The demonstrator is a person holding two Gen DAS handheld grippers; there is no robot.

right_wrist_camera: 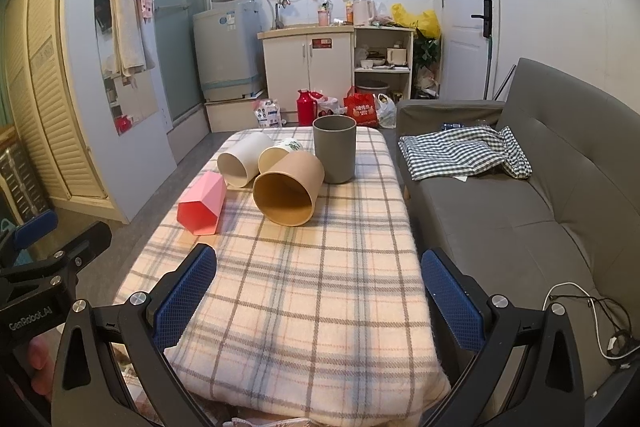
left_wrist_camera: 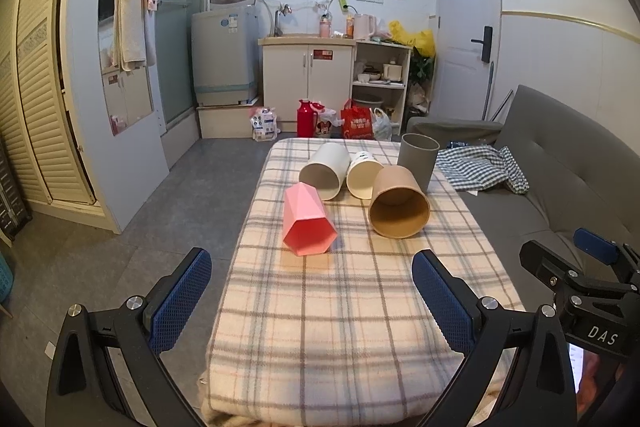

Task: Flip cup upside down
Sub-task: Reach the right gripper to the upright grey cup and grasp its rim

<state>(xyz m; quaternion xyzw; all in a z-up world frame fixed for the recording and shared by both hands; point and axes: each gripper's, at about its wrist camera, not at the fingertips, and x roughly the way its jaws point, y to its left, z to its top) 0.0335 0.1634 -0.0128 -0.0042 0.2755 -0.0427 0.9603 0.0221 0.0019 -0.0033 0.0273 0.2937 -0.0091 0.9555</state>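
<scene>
Several cups sit on the plaid-covered table point(left_wrist_camera: 320, 307). A pink faceted cup point(left_wrist_camera: 306, 223) point(right_wrist_camera: 202, 205), a white cup point(left_wrist_camera: 324, 173) point(right_wrist_camera: 242, 161), a cream paper cup point(left_wrist_camera: 362, 175) point(right_wrist_camera: 278, 153) and a brown cup point(left_wrist_camera: 398, 203) point(right_wrist_camera: 290, 187) lie on their sides, mouths toward me. A grey cup point(left_wrist_camera: 416, 159) point(right_wrist_camera: 335, 149) stands upright at the back right. My left gripper point(left_wrist_camera: 312, 267) is open and empty, short of the pink cup. My right gripper point(right_wrist_camera: 318, 267) is open and empty, short of the brown cup.
A grey sofa point(right_wrist_camera: 540, 207) with a checked cloth point(right_wrist_camera: 464, 153) runs along the table's right side. A white cable point(right_wrist_camera: 592, 311) lies on the sofa seat. Cabinets, bags and a red flask point(left_wrist_camera: 306, 117) stand on the floor beyond the table.
</scene>
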